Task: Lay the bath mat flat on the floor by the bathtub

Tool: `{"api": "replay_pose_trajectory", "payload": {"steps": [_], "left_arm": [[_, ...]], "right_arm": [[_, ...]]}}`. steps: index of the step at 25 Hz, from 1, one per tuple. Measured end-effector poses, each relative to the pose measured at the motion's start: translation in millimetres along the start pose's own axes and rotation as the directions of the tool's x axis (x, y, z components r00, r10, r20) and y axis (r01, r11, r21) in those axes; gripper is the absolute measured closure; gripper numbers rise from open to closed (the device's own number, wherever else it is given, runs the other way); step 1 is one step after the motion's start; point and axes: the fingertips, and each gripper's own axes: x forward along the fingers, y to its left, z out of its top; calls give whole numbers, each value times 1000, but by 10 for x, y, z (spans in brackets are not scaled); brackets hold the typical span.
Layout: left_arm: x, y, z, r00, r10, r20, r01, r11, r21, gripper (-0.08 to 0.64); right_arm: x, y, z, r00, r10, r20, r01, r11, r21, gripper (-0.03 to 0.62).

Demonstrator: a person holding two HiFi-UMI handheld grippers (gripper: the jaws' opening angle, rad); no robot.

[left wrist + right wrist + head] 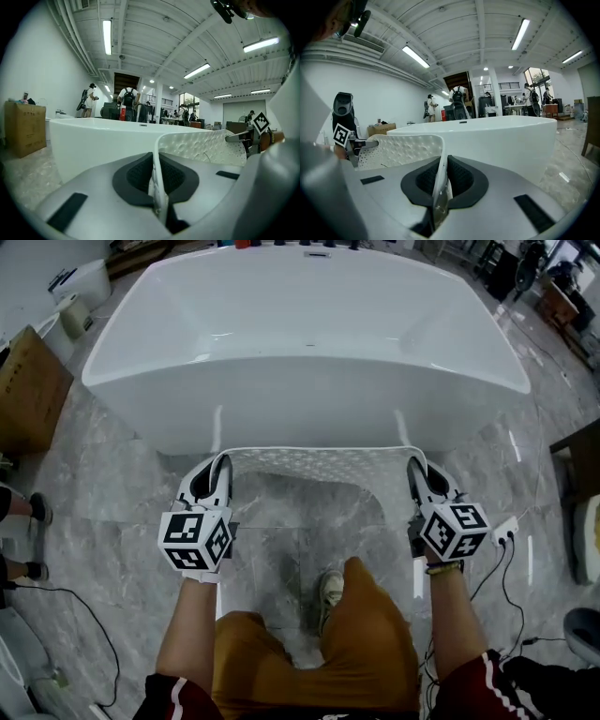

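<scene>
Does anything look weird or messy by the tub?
Only the bath mat: it hangs in the air, pinched at each end by the left gripper and right gripper, beside the bathtub, not flat on the floor. Nothing looks spilled or broken.

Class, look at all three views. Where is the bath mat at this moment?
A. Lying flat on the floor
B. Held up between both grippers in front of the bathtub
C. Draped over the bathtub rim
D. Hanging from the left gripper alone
B: the left gripper and the right gripper are each shut on one edge of the bath mat, which spans between them before the bathtub.
</scene>
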Motion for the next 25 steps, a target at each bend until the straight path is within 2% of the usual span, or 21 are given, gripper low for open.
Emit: {"api": "replay_pose_trajectory", "payload": {"steps": [7, 11, 25], "left_arm": [[182, 56, -550, 999, -26, 24, 26, 1000, 16, 538], [213, 62, -760, 999, -32, 4, 32, 999, 35, 538], [636, 67, -1003, 998, -34, -44, 38, 994, 100, 538]], "right_arm": [[176, -73, -581, 1000, -15, 16, 15, 1000, -8, 560], [230, -94, -799, 1000, -11, 4, 11, 1000, 0, 560], [649, -390, -972, 1000, -19, -12, 19, 1000, -3, 560]]}}
